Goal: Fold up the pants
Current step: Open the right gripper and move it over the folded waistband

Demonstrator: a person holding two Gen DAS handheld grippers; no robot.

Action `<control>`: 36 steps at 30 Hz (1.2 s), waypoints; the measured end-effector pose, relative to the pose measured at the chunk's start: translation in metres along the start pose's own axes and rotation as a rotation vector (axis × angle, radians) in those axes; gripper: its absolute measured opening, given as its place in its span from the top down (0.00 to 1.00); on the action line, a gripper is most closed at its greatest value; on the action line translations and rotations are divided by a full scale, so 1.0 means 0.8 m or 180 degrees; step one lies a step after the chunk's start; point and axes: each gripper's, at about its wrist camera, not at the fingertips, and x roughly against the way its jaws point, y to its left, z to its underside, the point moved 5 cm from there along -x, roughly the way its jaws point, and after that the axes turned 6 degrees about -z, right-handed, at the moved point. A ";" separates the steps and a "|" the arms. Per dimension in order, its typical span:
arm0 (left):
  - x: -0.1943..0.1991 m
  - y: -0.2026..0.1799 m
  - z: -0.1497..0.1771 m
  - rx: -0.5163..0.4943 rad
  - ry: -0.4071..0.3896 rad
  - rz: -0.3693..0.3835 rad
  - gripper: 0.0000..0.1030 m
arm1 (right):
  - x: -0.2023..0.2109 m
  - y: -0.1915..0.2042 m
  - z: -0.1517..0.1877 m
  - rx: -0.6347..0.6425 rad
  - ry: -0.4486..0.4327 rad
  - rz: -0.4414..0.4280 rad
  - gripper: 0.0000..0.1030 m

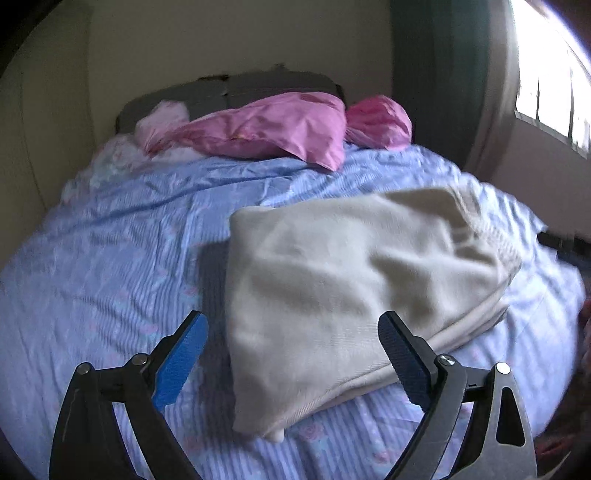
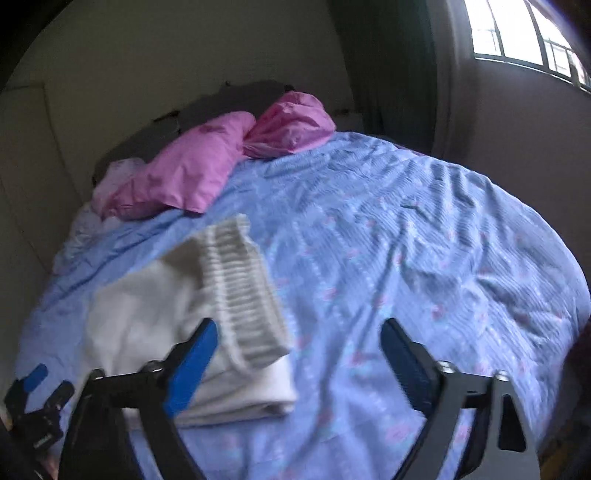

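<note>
The folded cream pants (image 1: 354,291) lay on a blue striped bedspread (image 1: 122,266) below pink pillows (image 1: 273,129) near a bright window (image 2: 517,33), both the left gripper (image 1: 293,354) and right gripper (image 2: 299,362) gaping empty, the right view's edges blurred.

The cream pants (image 1: 354,280) lie folded into a thick, soft bundle on the blue striped bedspread (image 1: 110,258). Their ribbed waistband (image 2: 243,288) lies on top at one end.
</note>
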 end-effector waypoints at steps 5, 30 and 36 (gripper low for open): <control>0.024 0.028 0.011 0.0294 -0.0009 -0.0039 0.04 | 0.009 0.032 0.010 0.0020 -0.0016 -0.0122 0.08; 0.022 -0.013 0.012 0.0087 0.0009 -0.0267 0.04 | -0.045 -0.001 0.056 -0.0949 0.0414 -0.0993 0.01; 0.028 -0.044 -0.003 -0.0048 -0.0115 -0.0198 0.04 | -0.074 -0.027 0.081 -0.1624 0.0602 -0.1480 0.00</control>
